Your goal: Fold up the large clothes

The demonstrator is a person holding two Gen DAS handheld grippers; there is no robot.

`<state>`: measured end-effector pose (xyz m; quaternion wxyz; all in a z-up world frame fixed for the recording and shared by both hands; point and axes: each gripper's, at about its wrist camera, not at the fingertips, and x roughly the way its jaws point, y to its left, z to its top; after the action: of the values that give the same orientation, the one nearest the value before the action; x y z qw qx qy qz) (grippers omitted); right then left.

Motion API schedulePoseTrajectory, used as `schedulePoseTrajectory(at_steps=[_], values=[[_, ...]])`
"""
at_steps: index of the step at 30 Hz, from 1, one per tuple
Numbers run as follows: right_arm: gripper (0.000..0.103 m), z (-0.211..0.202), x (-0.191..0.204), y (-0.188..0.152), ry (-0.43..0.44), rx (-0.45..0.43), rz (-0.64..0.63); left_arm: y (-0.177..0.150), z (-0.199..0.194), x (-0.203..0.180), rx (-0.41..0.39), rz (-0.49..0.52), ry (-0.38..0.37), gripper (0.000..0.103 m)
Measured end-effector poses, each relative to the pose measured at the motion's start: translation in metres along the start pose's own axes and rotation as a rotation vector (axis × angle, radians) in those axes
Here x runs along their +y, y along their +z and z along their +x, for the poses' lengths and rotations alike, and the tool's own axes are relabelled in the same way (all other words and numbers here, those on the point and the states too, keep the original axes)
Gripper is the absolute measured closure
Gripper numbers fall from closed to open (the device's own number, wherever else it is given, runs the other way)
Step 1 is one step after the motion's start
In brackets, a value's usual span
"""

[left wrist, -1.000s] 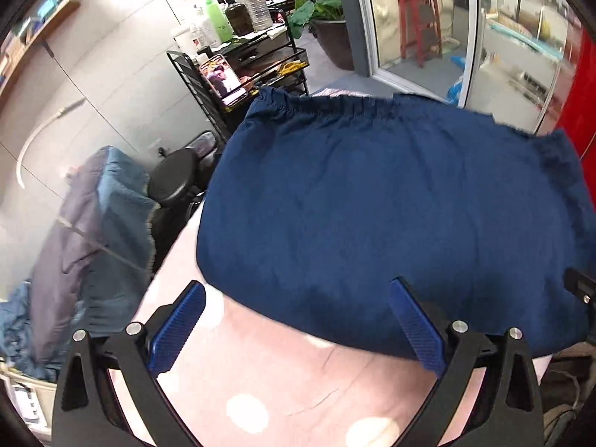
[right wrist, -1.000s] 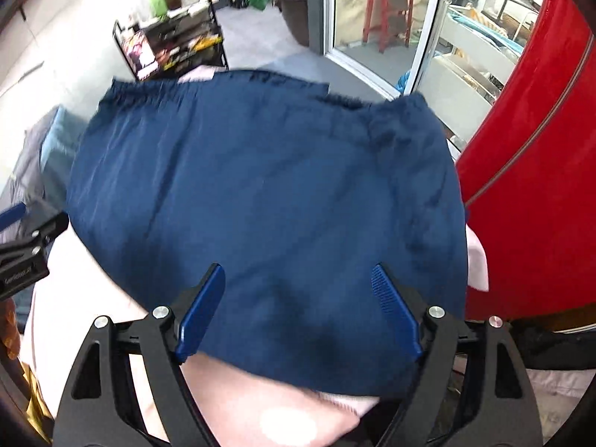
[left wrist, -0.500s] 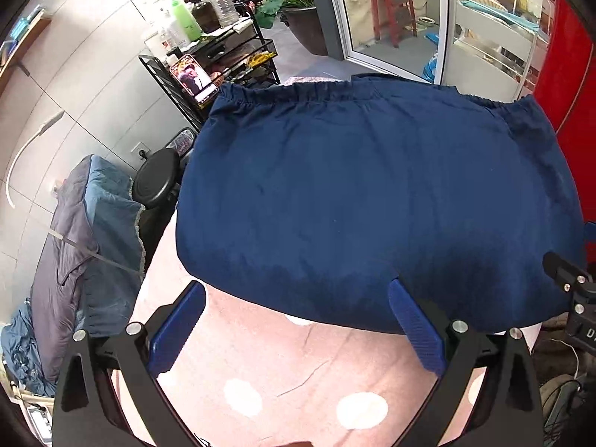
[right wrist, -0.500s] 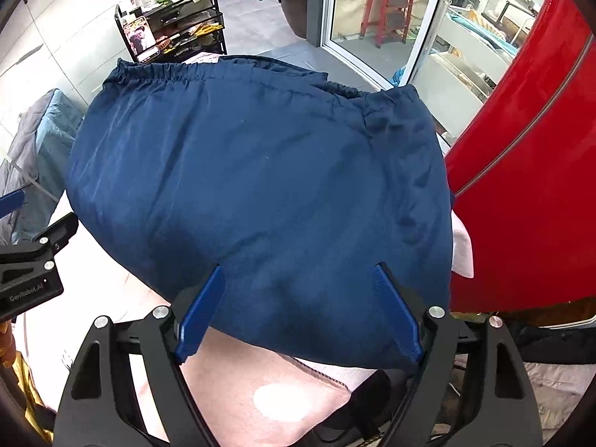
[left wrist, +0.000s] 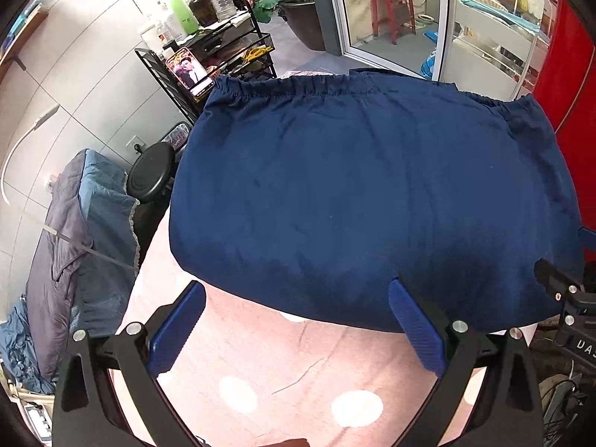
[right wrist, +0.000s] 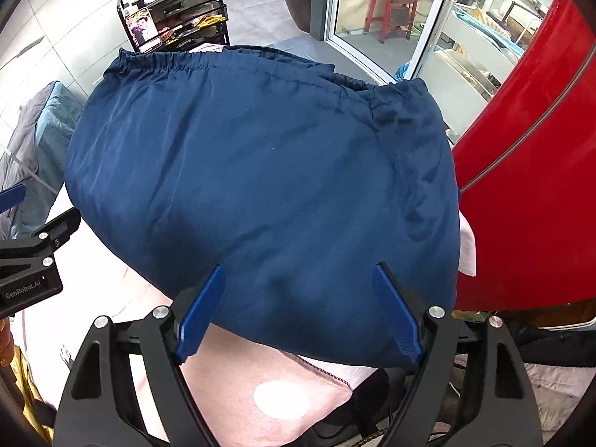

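A navy blue garment (left wrist: 365,193) with an elastic waistband at its far edge lies folded flat on a pink cloth with white dots (left wrist: 283,383). It also shows in the right wrist view (right wrist: 268,186). My left gripper (left wrist: 298,320) is open and empty, above the pink cloth just short of the garment's near edge. My right gripper (right wrist: 298,309) is open and empty over the garment's near right edge. The right gripper's body shows at the right edge of the left wrist view (left wrist: 566,309).
A black wire rack (left wrist: 223,59) with bottles stands beyond the table at the far left. A black stool (left wrist: 151,171) and a pile of blue-grey bedding (left wrist: 74,246) are to the left. A red panel (right wrist: 529,156) stands close on the right.
Both grippers have pulled back and up from the garment, so more of it and of the pink cloth shows. Both stay open and the garment lies still.
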<state>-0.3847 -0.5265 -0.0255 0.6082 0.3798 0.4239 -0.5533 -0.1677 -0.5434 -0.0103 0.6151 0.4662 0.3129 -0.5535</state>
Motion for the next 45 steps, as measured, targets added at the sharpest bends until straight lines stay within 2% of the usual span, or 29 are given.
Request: schedulePoseTrajectory(at_steps=[39,45], values=[[0.023,-0.007,0.0087,-0.0061,-0.001,-0.002,-0.029,-0.0007,-0.0051,0.0079,0.003,-0.034,0.005,0.006],[0.023,-0.0071,0.009,-0.0063,-0.005,-0.007,-0.031,-0.001,-0.0045,0.0102,0.0,-0.059,-0.015,0.006]])
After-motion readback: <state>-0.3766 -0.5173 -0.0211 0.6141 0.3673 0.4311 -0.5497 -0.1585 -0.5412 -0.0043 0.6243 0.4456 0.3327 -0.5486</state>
